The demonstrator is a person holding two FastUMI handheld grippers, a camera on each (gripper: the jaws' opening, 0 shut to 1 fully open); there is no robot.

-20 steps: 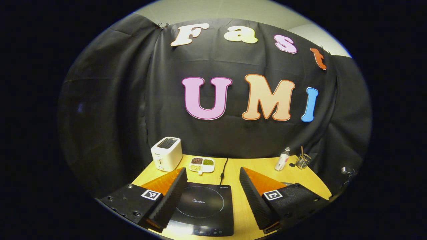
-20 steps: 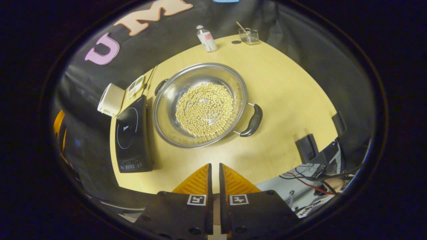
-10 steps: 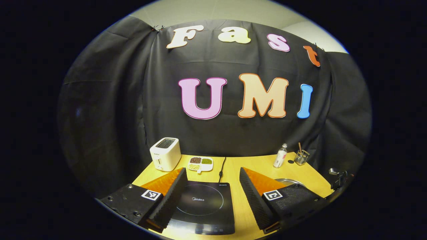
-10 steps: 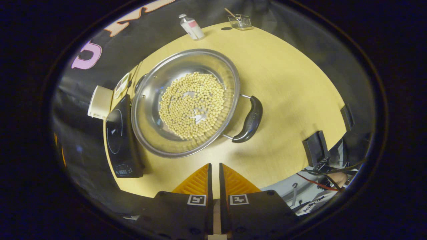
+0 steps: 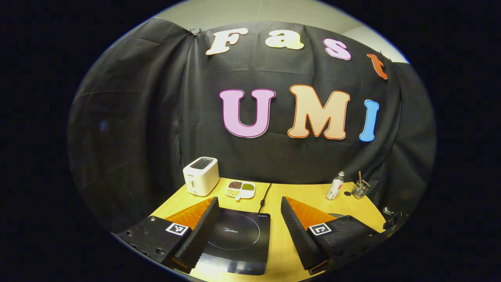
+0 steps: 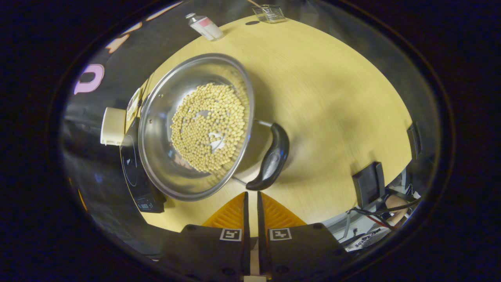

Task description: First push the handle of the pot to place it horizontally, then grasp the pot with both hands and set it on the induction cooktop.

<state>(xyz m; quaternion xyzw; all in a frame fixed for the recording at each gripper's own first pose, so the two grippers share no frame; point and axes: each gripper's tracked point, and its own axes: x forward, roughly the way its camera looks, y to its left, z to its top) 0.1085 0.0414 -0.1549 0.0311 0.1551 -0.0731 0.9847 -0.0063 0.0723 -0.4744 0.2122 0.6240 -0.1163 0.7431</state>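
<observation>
The right gripper point(image 6: 250, 196), jaws clenched on nothing, hung just short of the pot's point(image 6: 195, 125) black handle point(image 6: 271, 158). The left gripper point(image 5: 248, 213), jaws released, hovered over the induction cooktop point(image 5: 238, 239) on the worktop point(image 6: 332, 98).

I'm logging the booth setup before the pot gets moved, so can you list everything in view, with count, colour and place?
pot: one, steel, holding pale beans, mid-table beside the cooktop
pot handle: one, black, near side, just ahead of the right tongs
induction cooktop: one, black, front left of table
toaster: one, white, back left
divided dish: one, white, holding brown, green and yellow bits, beside the toaster
bottle: one, clear with pink label, back right
glass: one, clear, stick inside, beside the bottle
table: one, light wood
left tongs: orange and black, open, over the cooktop
right tongs: orange and black, shut, empty
</observation>
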